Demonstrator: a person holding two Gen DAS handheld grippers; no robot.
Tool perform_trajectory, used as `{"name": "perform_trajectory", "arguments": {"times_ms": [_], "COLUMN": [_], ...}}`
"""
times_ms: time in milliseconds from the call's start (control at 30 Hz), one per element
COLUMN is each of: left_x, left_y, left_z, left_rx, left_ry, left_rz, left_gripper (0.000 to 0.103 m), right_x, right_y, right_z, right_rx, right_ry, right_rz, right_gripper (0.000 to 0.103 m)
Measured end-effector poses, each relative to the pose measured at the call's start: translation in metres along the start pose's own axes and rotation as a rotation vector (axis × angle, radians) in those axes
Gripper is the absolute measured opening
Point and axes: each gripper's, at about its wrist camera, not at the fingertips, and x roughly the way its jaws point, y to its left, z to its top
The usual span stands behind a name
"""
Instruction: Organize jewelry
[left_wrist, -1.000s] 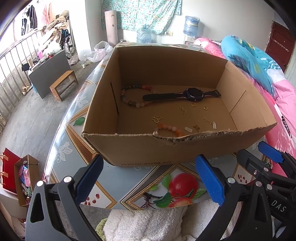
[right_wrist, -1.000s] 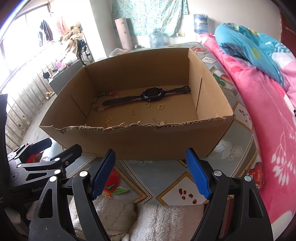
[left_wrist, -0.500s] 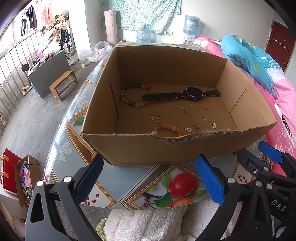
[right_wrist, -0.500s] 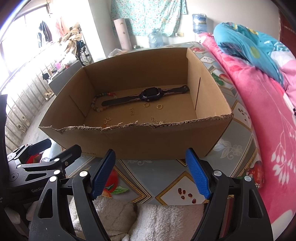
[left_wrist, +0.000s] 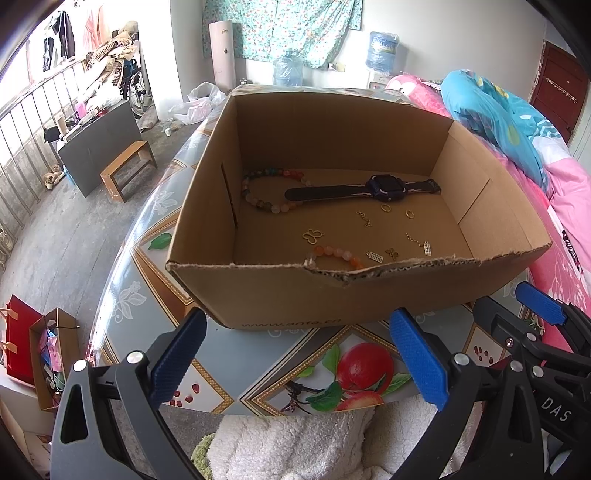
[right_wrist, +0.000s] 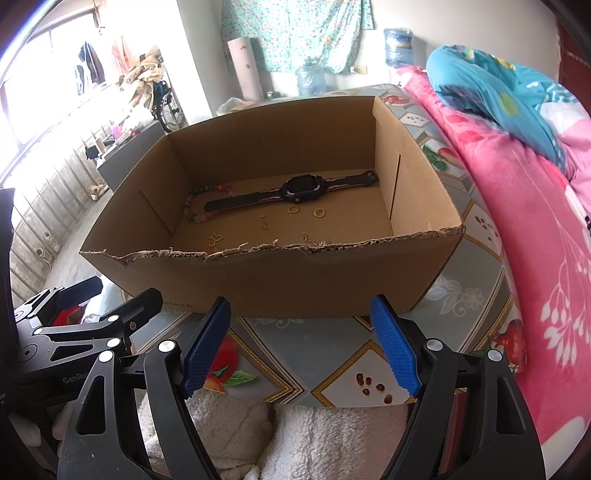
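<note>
Here, barely anything differs from a second ago: in both wrist views the box sits a shade lower and nearer, and neither claw has closed or taken anything up, so the sorting itself stands where it stood.

The left gripper (left_wrist: 295, 354) hangs spread wide and empty over the fruit-print table (left_wrist: 258, 369), with the cardboard box (left_wrist: 332, 295) just ahead of its tips. Inside, ahead and to the left of that claw, lies the multicolour bead bracelet (left_wrist: 258, 197); a gold butterfly charm (left_wrist: 313, 235) and an orange bead strand (left_wrist: 334, 254) lie closer, straight ahead behind the torn front wall. The black watch (left_wrist: 364, 189) stretches across the far floor. Ahead and to the right are two gold rings (left_wrist: 397, 210) and small chain pieces (left_wrist: 419, 242).

The right gripper (right_wrist: 301, 349) is likewise wide apart, holding nothing, the box wall just ahead of it.

All the jewelry lies inside the box, loosely spaced; that fits either pieces already gathered or pieces awaiting sorting.
</note>
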Motion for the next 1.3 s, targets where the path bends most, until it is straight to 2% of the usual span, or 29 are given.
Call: {"name": "perform_trajectory", "arguments": {"times_ms": [1300], "left_x": [-0.0015], "left_y": [0.0025], "left_z": [-0.0014], "left_rx": [-0.003], "left_ry": [0.002], "left_rz": [0.002], "left_gripper": [0.097], "right_x": [0.0002], "right_y": [0.002], "right_z": [0.0005], "right_rx": [0.005], "right_ry": [0.004], "right_rz": [0.001], "right_gripper": [0.074]}}
